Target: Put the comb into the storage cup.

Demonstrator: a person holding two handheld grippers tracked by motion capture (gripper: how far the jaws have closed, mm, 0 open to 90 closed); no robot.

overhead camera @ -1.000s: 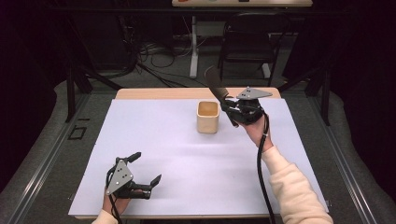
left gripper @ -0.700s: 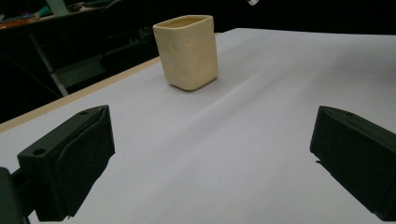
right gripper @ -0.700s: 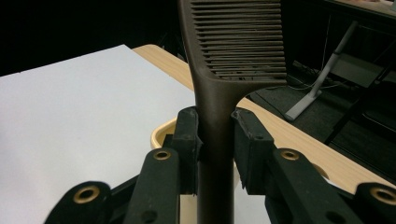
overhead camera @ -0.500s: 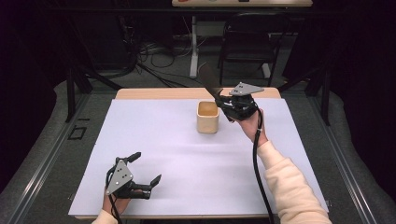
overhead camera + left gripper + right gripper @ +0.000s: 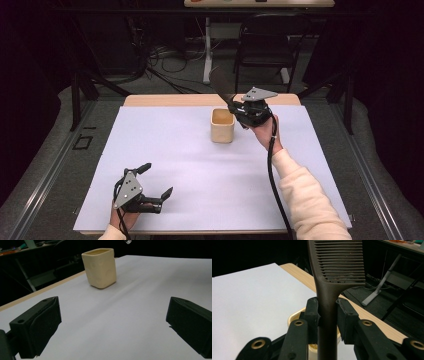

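A pale lilac-white sheet (image 5: 200, 165) covers nearly all of the light wooden counter (image 5: 165, 100), whose bare timber shows as a strip along the far edge and as a thin sliver at the near one. The sheet lies flat and smooth. Around the counter the floor is grey, with a raised metal rail (image 5: 45, 170) running along the left side. Beyond the far edge the room is dark: a tangle of black cables (image 5: 160, 70) on the floor, a white post (image 5: 207, 50), and a black chair (image 5: 265, 45) on thin legs.

A cream square ceramic cup (image 5: 222, 125) stands upright on the sheet, toward the far middle. Just beside it on its right, the right tool (image 5: 327, 315) is raised above the counter, its jaws clamped on the handle of a dark brown plastic comb (image 5: 337, 262). The comb rises upward out of the tool, teeth at the top, and the cup's rim sits just beneath the jaws in the right gripper view.

The left tool (image 5: 155, 180) rests low at the near left corner of the sheet, well apart from the cup, its jaws wide apart with nothing between them.
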